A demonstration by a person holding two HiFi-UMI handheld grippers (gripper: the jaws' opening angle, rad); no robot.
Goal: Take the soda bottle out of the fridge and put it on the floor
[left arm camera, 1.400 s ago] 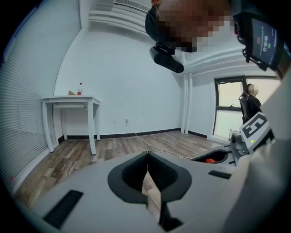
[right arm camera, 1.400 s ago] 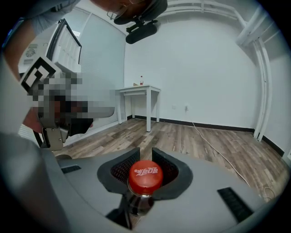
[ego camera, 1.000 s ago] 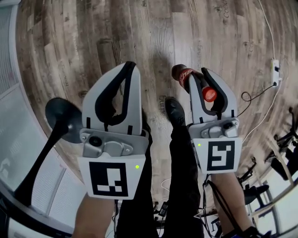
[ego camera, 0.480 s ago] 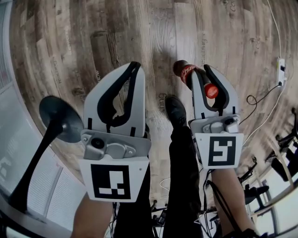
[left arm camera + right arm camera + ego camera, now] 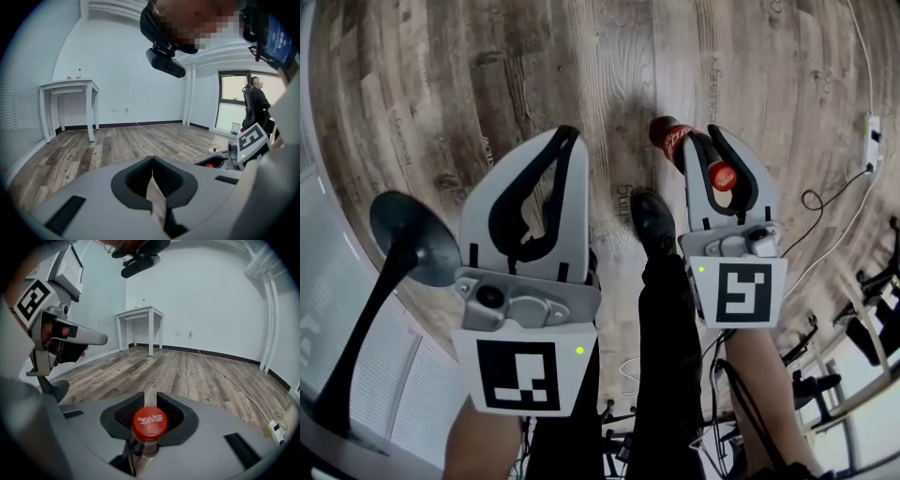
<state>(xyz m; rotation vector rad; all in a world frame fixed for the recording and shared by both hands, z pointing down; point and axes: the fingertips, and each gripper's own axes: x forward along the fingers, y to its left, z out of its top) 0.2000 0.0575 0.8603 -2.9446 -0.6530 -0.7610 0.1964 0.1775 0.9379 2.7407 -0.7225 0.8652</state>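
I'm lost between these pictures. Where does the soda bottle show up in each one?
Head view: soda bottle upper right of centre.
Left gripper view: only its red cap, low right.
Right gripper view: bottom centre, cap toward the camera.
Shared landmark: the white power strip on the wooden floor.
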